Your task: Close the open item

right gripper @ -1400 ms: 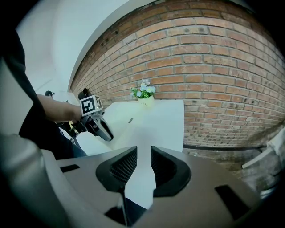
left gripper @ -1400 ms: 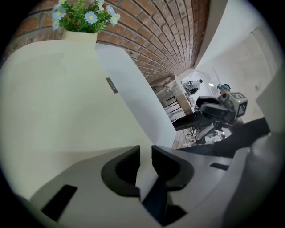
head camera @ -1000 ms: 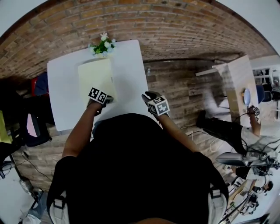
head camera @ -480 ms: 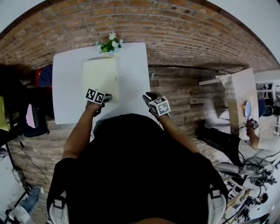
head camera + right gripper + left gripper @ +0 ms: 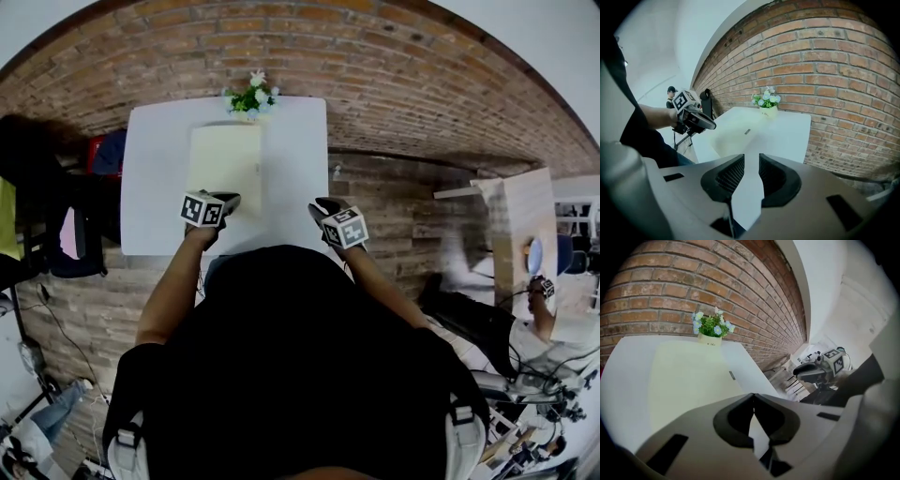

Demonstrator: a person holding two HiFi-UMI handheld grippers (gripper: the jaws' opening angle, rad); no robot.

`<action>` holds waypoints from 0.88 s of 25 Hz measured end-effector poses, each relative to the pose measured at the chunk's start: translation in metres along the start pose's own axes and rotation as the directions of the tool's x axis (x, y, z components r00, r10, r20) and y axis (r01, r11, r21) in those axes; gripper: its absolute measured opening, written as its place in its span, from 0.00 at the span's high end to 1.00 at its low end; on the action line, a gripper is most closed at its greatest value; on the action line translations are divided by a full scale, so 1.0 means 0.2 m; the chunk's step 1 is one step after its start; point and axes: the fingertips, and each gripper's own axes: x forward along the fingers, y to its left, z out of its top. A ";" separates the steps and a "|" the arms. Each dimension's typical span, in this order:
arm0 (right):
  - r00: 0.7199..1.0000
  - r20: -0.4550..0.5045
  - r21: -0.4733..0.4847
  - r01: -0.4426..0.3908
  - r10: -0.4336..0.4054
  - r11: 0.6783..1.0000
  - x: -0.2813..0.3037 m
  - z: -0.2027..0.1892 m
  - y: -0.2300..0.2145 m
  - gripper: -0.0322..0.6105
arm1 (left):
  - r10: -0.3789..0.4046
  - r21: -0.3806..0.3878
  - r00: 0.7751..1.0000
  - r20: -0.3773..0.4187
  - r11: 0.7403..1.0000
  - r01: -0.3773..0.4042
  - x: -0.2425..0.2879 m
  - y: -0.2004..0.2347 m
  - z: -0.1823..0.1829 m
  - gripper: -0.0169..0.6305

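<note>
A pale yellow folder point(image 5: 225, 159) lies flat and closed on the white table point(image 5: 295, 178); it also shows as the folder point(image 5: 684, 376) in the left gripper view and the folder point(image 5: 733, 133) in the right gripper view. My left gripper point(image 5: 228, 200) hangs over the folder's near right corner. Its jaws point(image 5: 753, 397) have just been closing and now meet with nothing between them. My right gripper point(image 5: 324, 205) is over the table's near right corner, jaws point(image 5: 751, 158) apart and empty.
A small pot of flowers point(image 5: 251, 97) stands at the table's far edge, just beyond the folder. Brick paving surrounds the table. Dark bags and clothes point(image 5: 56, 225) sit to the left. A wooden desk point(image 5: 520, 225) and a seated person are off to the right.
My left gripper has lifted a little and drawn back from the folder's near right corner. The folder lies flat throughout. The right gripper has hardly moved.
</note>
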 end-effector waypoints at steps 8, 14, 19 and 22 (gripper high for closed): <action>1.000 0.013 -0.055 -0.015 0.016 0.998 -0.01 0.09 0.00 0.80 | 0.049 0.055 0.995 0.083 0.997 -0.054 -0.14 -0.06 0.06 0.95; 0.999 0.046 -0.080 -0.013 0.017 0.997 -0.02 0.19 -0.02 0.80 | 0.087 0.093 0.983 0.161 0.990 -0.103 -0.25 -0.10 0.15 0.95; 0.998 0.060 -0.102 -0.022 0.028 0.995 -0.02 0.26 -0.02 0.81 | 0.112 0.093 0.968 0.224 0.986 -0.136 -0.33 -0.11 0.19 0.95; 0.997 0.070 -0.113 -0.024 0.032 0.993 -0.01 0.30 -0.02 0.83 | 0.121 0.089 0.962 0.245 0.985 -0.147 -0.37 -0.10 0.20 0.95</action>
